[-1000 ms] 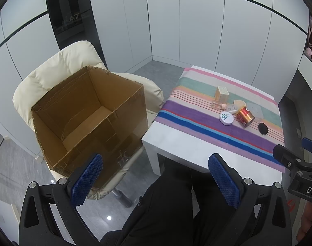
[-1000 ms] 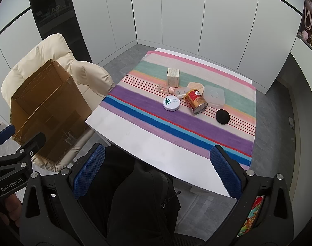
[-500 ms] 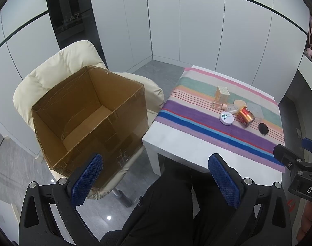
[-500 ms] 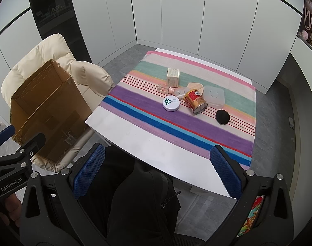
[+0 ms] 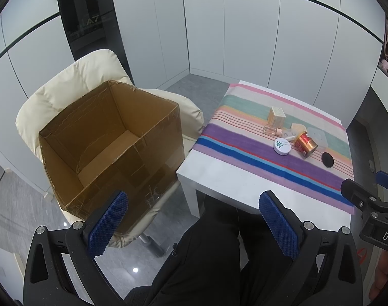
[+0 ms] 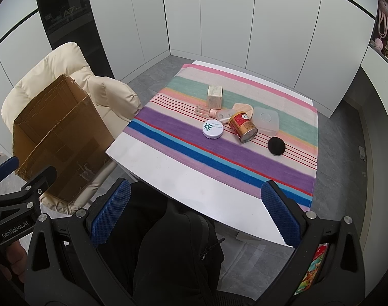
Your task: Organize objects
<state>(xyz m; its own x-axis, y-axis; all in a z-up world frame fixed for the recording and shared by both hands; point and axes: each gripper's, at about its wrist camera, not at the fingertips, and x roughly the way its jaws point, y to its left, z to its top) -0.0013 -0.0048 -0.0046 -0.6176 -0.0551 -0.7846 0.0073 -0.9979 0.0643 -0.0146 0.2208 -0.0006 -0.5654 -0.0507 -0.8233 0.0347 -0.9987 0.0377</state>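
While both tools hang above the seated person's lap, nothing is gripped.
Left tool [image 5: 194, 219] and right tool [image 6: 195, 213] each have fingers spread wide, empty. On the tabletop [image 6: 168, 176], atop the striped cloth [image 6: 245, 158], lie a small carton [image 6: 215, 97], white round compact [image 6: 212, 129], tipped red can [image 6: 243, 126], clear lidded container [image 6: 266, 120] and black disc [image 6: 276, 145]. An empty cardboard box [image 5: 112, 137] sits on the cream chair [image 5: 66, 81] left of the tabletop.

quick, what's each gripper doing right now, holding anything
Left gripper: open, holding nothing.
Right gripper: open, holding nothing.
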